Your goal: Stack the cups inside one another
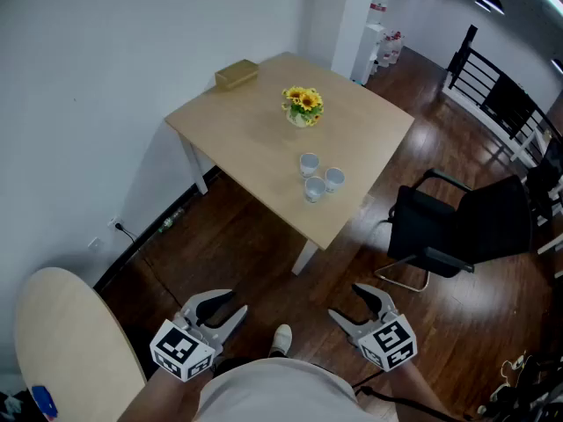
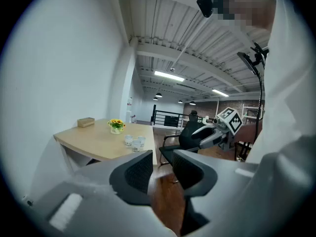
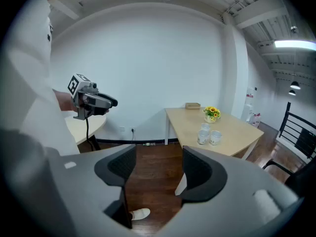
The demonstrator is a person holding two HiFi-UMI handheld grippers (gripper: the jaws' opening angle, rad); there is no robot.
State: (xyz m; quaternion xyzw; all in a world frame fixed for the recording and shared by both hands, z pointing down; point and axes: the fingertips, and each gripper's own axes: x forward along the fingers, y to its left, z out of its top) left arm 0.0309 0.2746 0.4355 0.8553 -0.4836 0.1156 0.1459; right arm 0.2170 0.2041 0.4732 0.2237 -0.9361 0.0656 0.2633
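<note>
White cups (image 1: 314, 189), three of them, stand upright in a close cluster on the table (image 1: 255, 139), a little right of centre in the head view, near the table's lower right edge. None is nested in another; cannot tell whether they touch. Flowers (image 1: 303, 105) sit above them in the frame, mid-table. A tan box (image 1: 236, 74) is at the table's top corner by the wall. A black chair (image 1: 475, 227) is at the right of the frame, just off the table's right corner. The edge of a round table (image 1: 62, 341) shows at lower left.

Both grippers are at the bottom of the head view, over the dark wood floor (image 1: 255, 253) and well apart from the cups. The left gripper (image 1: 236, 304) is at lower centre-left, with its jaws pointing up-right. The right gripper (image 1: 345, 301) is at lower centre-right, with its jaws pointing up-left. A white shoe (image 1: 281, 339) is between them.

In the left gripper view the jaws are spread with only floor in the gap, and the cups are small at mid-left on the table. In the right gripper view the jaws are also spread, holding nothing, with floor and the shoe below; the cups are at mid-right of that frame on the table.
</note>
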